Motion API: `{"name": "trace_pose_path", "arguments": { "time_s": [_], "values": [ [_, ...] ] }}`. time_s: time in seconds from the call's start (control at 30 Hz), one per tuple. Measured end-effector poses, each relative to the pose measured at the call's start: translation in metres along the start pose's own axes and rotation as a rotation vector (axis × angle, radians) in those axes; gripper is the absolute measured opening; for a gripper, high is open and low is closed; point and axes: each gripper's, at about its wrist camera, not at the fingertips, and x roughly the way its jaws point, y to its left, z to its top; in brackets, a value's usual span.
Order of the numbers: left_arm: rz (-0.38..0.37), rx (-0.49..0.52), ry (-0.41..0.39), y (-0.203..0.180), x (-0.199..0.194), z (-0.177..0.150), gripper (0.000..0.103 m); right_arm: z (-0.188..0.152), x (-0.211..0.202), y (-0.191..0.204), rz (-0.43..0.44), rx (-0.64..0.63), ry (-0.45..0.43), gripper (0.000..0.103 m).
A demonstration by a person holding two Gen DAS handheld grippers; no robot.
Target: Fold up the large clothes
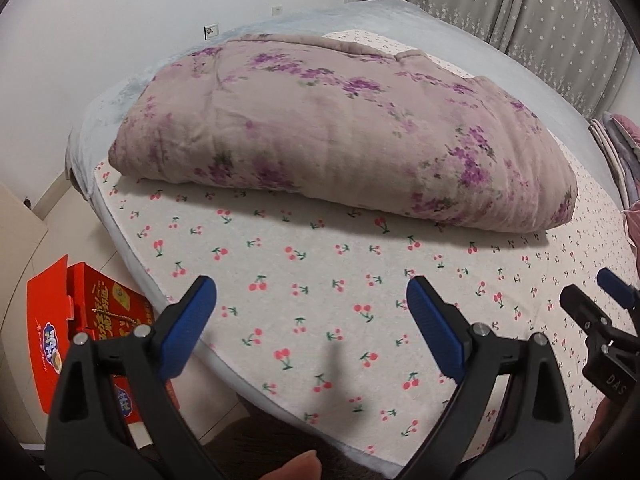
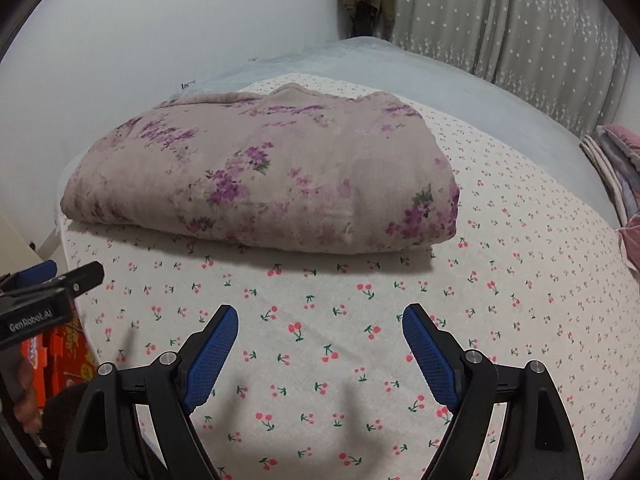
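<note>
A thick mauve quilt with purple flowers (image 1: 328, 136) lies folded into a bulky rectangle on the bed; it also shows in the right wrist view (image 2: 264, 176). My left gripper (image 1: 312, 292) is open and empty, held above the cherry-print sheet (image 1: 320, 280) in front of the quilt's near fold. My right gripper (image 2: 320, 320) is open and empty, also in front of the quilt, apart from it. The right gripper shows at the right edge of the left wrist view (image 1: 588, 292). The left gripper shows at the left edge of the right wrist view (image 2: 68, 272).
The bed's pale blue cover (image 1: 280, 24) runs to a white wall. A red carton (image 1: 80, 320) stands on the floor left of the bed. Star-print curtains (image 2: 520, 20) hang at the back right. Folded pink and grey bedding (image 2: 616, 160) lies at the right edge.
</note>
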Motion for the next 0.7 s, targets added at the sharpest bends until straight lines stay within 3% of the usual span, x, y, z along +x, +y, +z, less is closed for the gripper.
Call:
{"name": "trace_pose_path", "arguments": {
  "time_s": [0.7],
  "values": [
    [-0.002,0.016,-0.016,-0.013,0.002,-0.005,0.096,-0.003,0.006,0.007,-0.01,-0.031,-0.004,0.086]
  ]
}}
